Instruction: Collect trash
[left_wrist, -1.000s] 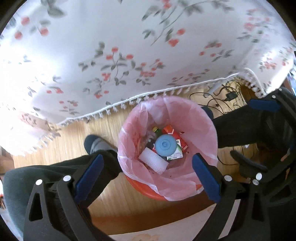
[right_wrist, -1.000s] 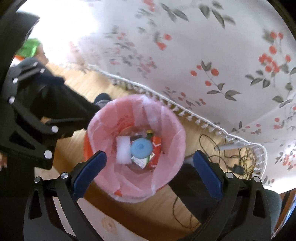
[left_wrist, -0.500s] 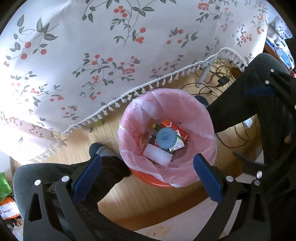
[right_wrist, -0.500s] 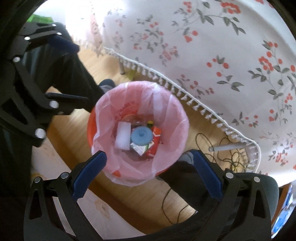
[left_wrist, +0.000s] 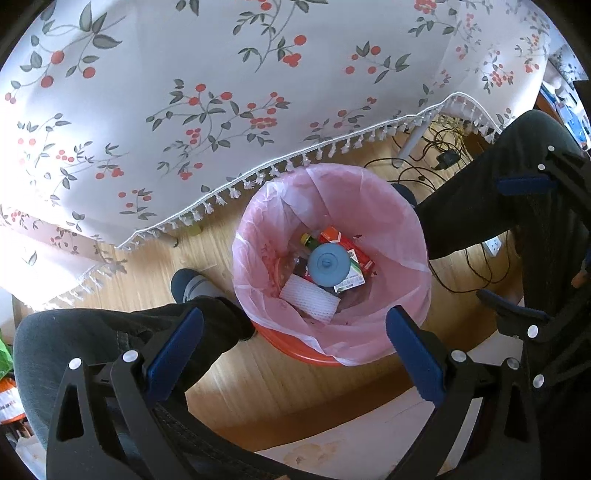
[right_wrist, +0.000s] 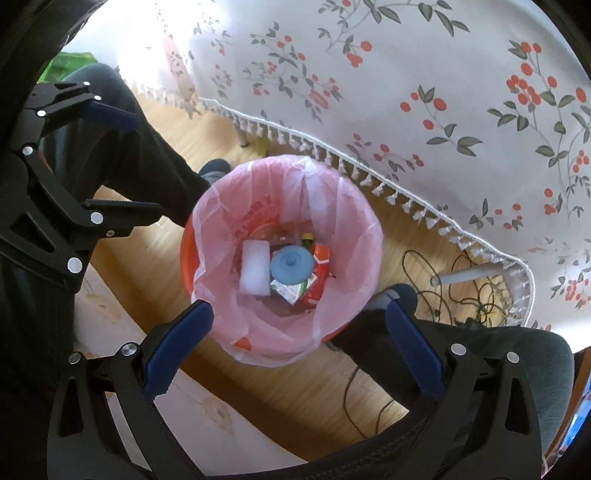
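Note:
An orange bin lined with a pink bag (left_wrist: 369, 206) (right_wrist: 225, 214) stands on the wooden floor below both grippers. Inside lie a blue round lid (left_wrist: 328, 264) (right_wrist: 291, 265), a white foam sleeve (left_wrist: 309, 298) (right_wrist: 255, 271), a red carton (left_wrist: 341, 242) (right_wrist: 320, 273) and a small bottle (left_wrist: 307, 240). My left gripper (left_wrist: 295, 347) hangs open high above the bin with nothing between its fingers. My right gripper (right_wrist: 295, 339) is open and empty too, and it shows at the right of the left wrist view (left_wrist: 524, 251).
A table draped in a white cloth with red berries and a tasselled edge (left_wrist: 221, 110) (right_wrist: 424, 92) stands behind the bin. The person's dark-trousered legs (left_wrist: 129, 332) (right_wrist: 140, 147) flank the bin. Cables (left_wrist: 443, 158) (right_wrist: 461, 288) lie on the floor under the table.
Both grippers have risen away from the bin, so it looks smaller and more of the tablecloth shows. The trash in the bin has not moved.

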